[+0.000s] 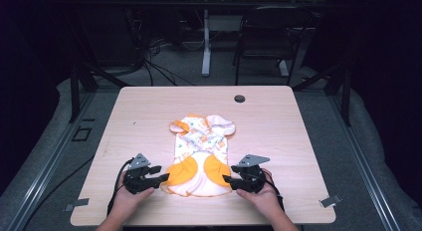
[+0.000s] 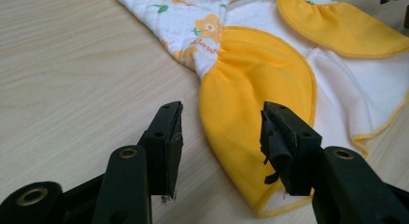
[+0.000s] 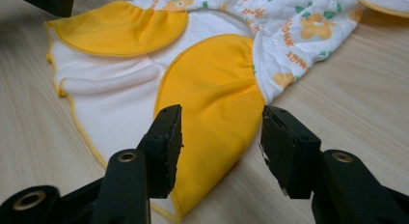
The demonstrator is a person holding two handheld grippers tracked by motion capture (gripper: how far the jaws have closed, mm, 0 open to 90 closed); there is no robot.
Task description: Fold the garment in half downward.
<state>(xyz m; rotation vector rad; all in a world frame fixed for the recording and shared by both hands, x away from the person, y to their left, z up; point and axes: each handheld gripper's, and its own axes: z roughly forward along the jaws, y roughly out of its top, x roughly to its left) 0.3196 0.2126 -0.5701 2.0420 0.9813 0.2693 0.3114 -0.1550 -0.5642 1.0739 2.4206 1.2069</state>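
A small baby garment of white quilted cotton with orange flower print and two rounded yellow-orange flaps (image 1: 201, 151) is lying flat near the middle of the pale wood-grain table (image 1: 278, 131), its wide white hem turned toward the person.

The left gripper (image 1: 160, 174) is resting low at the garment's left lower corner, its black jaws standing wide apart and pinching nothing. In the left gripper view, the yellow-orange flap on that side (image 2: 251, 113) is lying between and just beyond the black fingers (image 2: 166, 142); the flap's hemmed edge is passing under the finger at the right of that view, though whether they touch I cannot tell. The other finger is hanging over bare wood just beside the cloth.

The right gripper (image 1: 228, 180) is sitting at the opposite lower corner, jaws likewise spread wide and gripping nothing. In the right gripper view, the second yellow-orange flap (image 3: 212, 108) is lying between its fingers (image 3: 166, 142), with the white fleece lining (image 3: 115, 98) spreading beyond the finger at the left of that view.
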